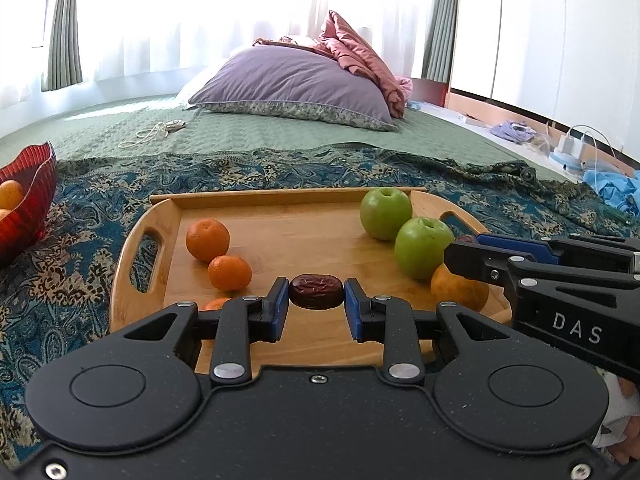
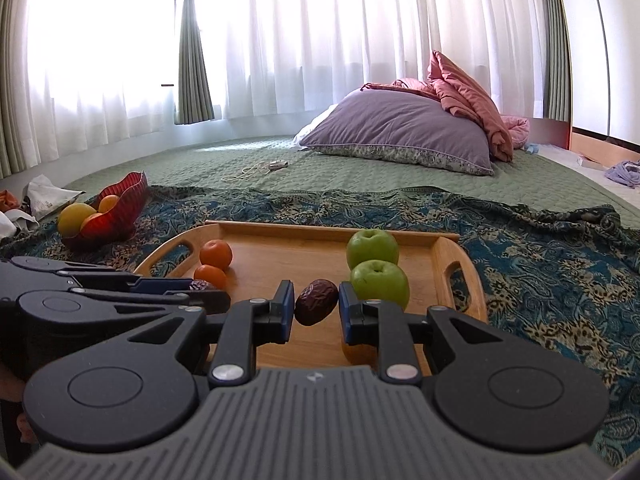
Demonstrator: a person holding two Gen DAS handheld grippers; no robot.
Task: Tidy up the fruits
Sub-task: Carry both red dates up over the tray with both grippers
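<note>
Your left gripper (image 1: 316,304) had its blue pads closed down on a dark, wrinkled date (image 1: 316,292), held at the lower centre of the left wrist frame, over the near part of the wooden tray (image 1: 168,216). Your right gripper (image 2: 316,312) was narrowed around a second date (image 2: 316,301) at the centre of its own frame; the left pad touched it, while a thin gap showed on the right, so I could not tell whether that grip was firm. Whether either date was lifted clear of the wood was not plain.

On the tray, two tangerines (image 1: 218,254) sat touching at centre left of the left wrist frame, with a sliver of a third orange fruit (image 1: 216,303) just below them behind your finger. Two green apples (image 1: 404,228) sat touching at centre right, and a larger orange (image 1: 460,290) lay just below the nearer apple, partly hidden by your right gripper. The red bowl (image 2: 128,196) stood off the tray at centre left of the right wrist frame, already holding a yellow fruit and some orange ones.

I judged the sorting roughly midway: apples and tangerines looked grouped, while both dates were yet to be placed, and the large orange beside the apples perhaps too.
</note>
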